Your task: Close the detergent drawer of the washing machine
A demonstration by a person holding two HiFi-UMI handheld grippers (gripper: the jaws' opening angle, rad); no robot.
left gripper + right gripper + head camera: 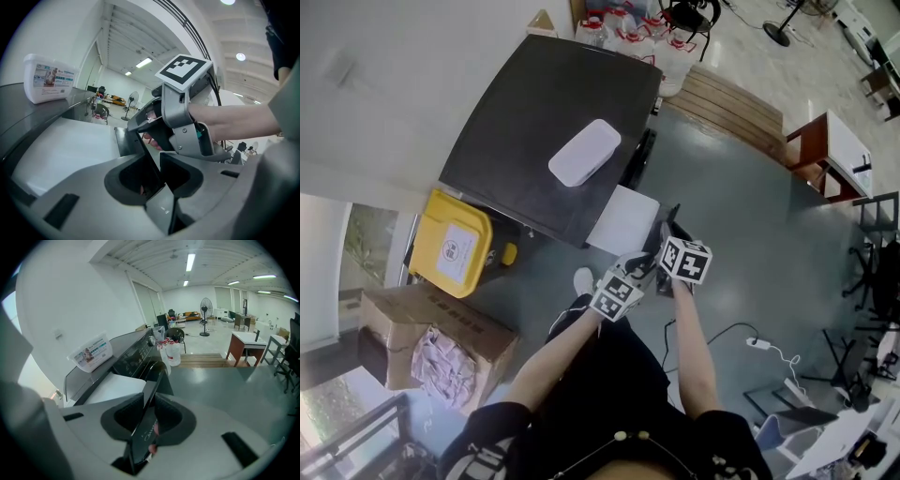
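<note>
White tub [584, 152] lies flat; yellow bin [450, 244] just beside a cardboard box [431, 342]; jugs [628, 37] cluster beyond.

Machine top [511, 131]: taken midway by a white tub [584, 152], bare around it.
Beside the drawer [622, 219]: open floor [750, 216] is left.
Machine's near corner: blocked by a yellow bin [450, 242].
</note>
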